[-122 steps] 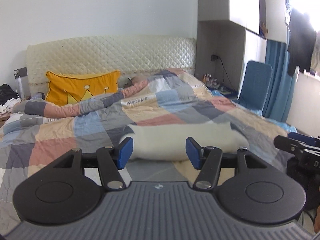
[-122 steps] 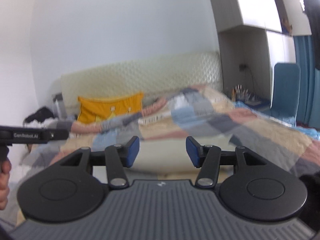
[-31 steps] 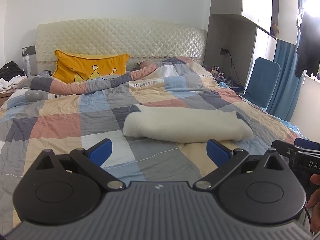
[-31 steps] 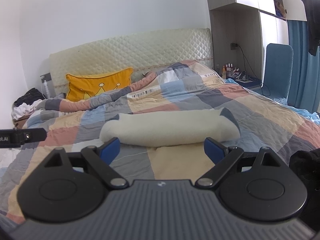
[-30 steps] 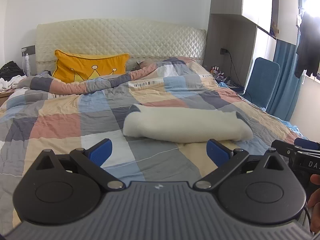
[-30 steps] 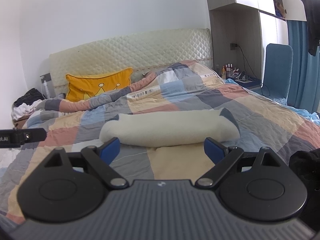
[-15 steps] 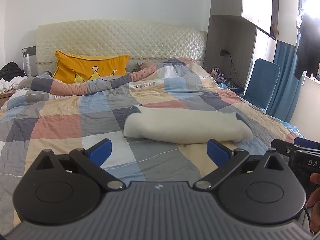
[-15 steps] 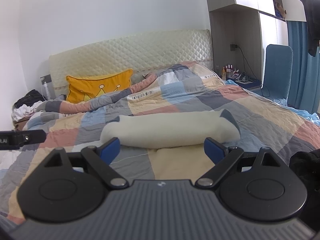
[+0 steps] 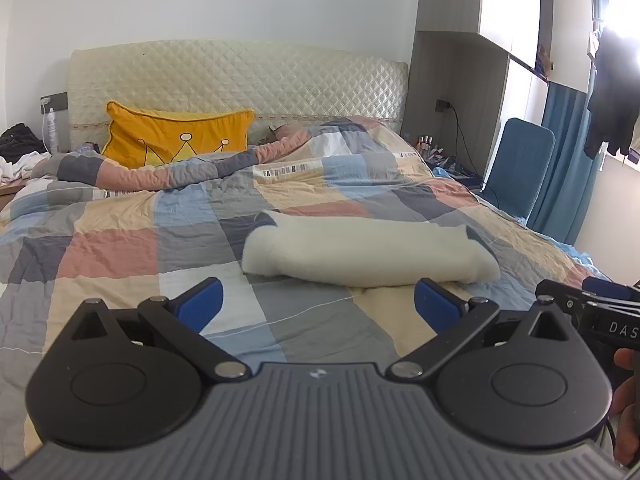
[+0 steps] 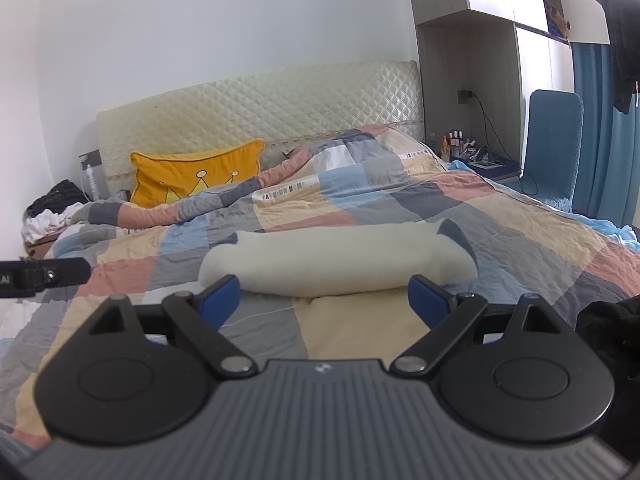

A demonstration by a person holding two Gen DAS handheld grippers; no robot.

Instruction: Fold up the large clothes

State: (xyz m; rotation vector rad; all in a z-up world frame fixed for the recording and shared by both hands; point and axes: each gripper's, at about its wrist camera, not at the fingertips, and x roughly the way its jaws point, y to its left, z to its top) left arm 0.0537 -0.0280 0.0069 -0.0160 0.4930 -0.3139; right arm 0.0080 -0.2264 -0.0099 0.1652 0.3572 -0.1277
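Note:
A cream fleece garment (image 9: 368,254) lies folded into a long thick bundle across the checked quilt (image 9: 120,248), with a dark grey lining showing at both ends. In the right wrist view the same bundle (image 10: 340,262) lies just beyond the blue pads. My left gripper (image 9: 318,306) hangs open above the quilt, short of the bundle, with nothing between its fingers. My right gripper (image 10: 324,298) is open too, held back from the bundle's near edge and empty. The tip of the other gripper (image 9: 592,308) shows at the right edge of the left wrist view.
A yellow crown cushion (image 9: 176,140) leans on the quilted headboard (image 9: 240,76). A rumpled fold of quilt runs across the bed's head. Clothes (image 10: 52,208) pile on a stand at left. A blue chair (image 9: 520,168), cluttered bedside shelf and blue curtain stand at right.
Since four seconds ago both grippers have opened wide and drawn back from the folded garment. Over the last second nothing has moved.

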